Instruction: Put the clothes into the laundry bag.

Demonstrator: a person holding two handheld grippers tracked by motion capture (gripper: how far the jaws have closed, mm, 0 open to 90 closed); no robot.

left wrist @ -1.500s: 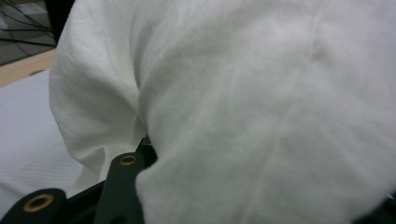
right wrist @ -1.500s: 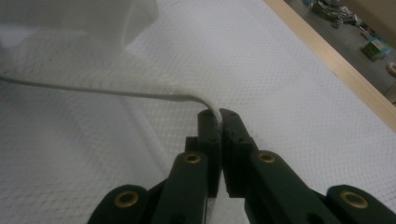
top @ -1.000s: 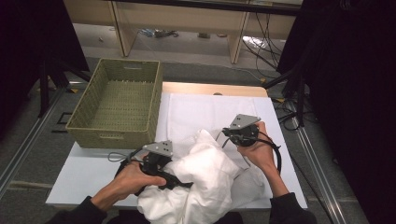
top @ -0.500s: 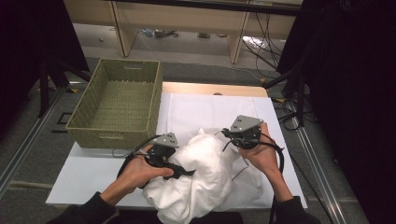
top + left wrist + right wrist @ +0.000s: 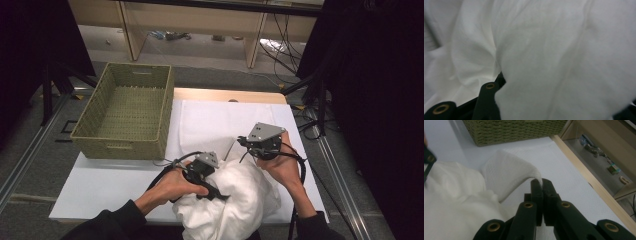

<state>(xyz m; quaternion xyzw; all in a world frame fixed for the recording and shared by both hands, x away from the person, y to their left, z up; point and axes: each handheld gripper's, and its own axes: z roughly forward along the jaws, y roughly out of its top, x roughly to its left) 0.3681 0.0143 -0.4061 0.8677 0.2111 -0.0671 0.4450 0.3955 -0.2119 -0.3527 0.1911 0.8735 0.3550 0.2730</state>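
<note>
A bulky white cloth (image 5: 239, 202) is heaped at the table's near edge, between my two hands. My left gripper (image 5: 222, 196) reaches into the heap from the left. In the left gripper view a thick fold of the cloth (image 5: 554, 62) is bunched between its jaws, and one black finger (image 5: 486, 100) shows at the lower left. My right gripper (image 5: 248, 146) is at the heap's far right side. Its tips (image 5: 542, 182) are shut on a corner of the cloth (image 5: 509, 172), which arches up from the heap to the pads.
A green woven basket (image 5: 90, 140) stands empty at the table's far left and shows ahead in the right gripper view (image 5: 509, 130). A flat white sheet (image 5: 220, 117) covers the table's far middle. Past the table's far wooden edge (image 5: 230, 95) are low shelves with clutter and cables.
My left gripper has moved to the right with the cloth, pushing the heap into a tighter bundle nearer the right hand. The right gripper has stayed almost where it was, still pinching the corner.
</note>
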